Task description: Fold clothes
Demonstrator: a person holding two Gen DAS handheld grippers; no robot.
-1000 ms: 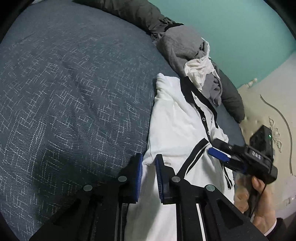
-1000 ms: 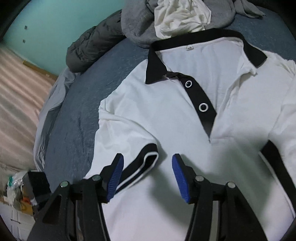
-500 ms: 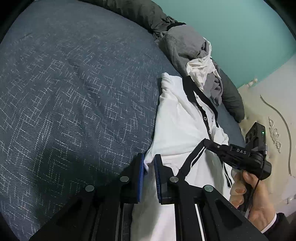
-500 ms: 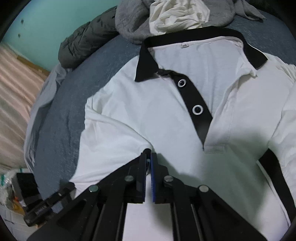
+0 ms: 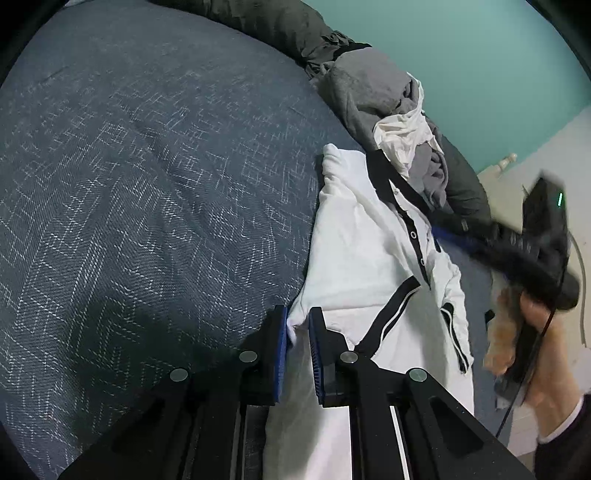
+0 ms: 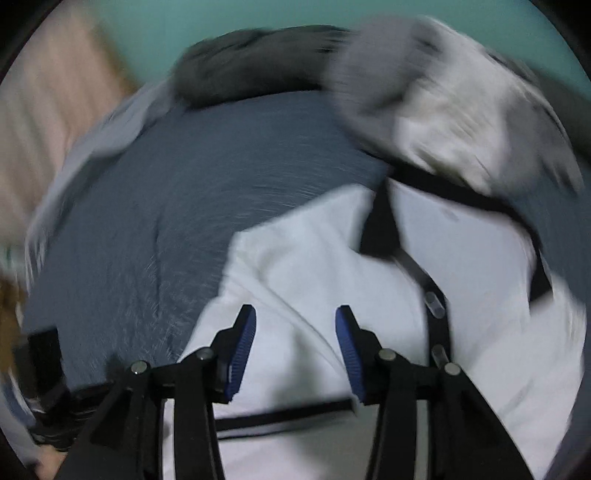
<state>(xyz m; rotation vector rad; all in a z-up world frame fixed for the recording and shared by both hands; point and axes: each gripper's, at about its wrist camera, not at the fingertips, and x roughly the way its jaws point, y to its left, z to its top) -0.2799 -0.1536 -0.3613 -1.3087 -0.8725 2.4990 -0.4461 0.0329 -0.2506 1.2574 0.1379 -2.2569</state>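
A white polo shirt [image 5: 362, 258] with black collar and placket lies face up on the dark blue bedspread [image 5: 147, 184]. Both black-trimmed sleeves are folded in over its chest. My left gripper [image 5: 298, 328] is shut on the shirt's left side edge, with white cloth pinched between the blue pads. In the left wrist view my right gripper [image 5: 443, 234] is blurred and hovers over the shirt's far side in a hand [image 5: 532, 332]. Its own view is smeared by motion and shows the right gripper [image 6: 295, 332] open above the shirt [image 6: 317, 266], holding nothing. A black sleeve cuff [image 6: 280, 417] lies just below.
A heap of grey and white clothes [image 5: 388, 110] sits just beyond the collar. A dark padded jacket [image 5: 277, 22] runs along the bed's far edge under a teal wall. Bare bedspread stretches wide to the shirt's left.
The right gripper, shut on the sleeve cuff half a second ago, has opened, let it go and swung up and away. The left gripper stays shut on the shirt's edge.
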